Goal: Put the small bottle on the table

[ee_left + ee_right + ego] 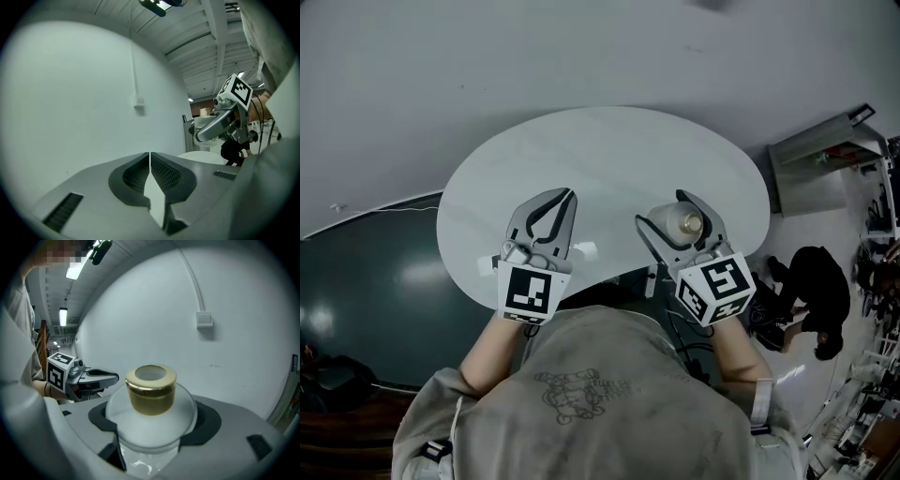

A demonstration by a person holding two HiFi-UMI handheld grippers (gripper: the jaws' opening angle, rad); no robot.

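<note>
A small frosted white bottle (677,223) with a gold cap (151,389) sits between the jaws of my right gripper (682,223), which is shut on its round body (150,420). It is held above the near right part of the white oval table (600,159), cap pointing away from me. My left gripper (555,208) hovers over the table's near left part, its jaws shut together with nothing between them (150,161). The right gripper (225,119) also shows in the left gripper view, and the left gripper (82,377) in the right gripper view.
The table stands by a plain white wall (487,56). A dark floor area (366,281) lies to the left. A grey shelf unit (825,150) and a crouching person in black (816,286) are to the right.
</note>
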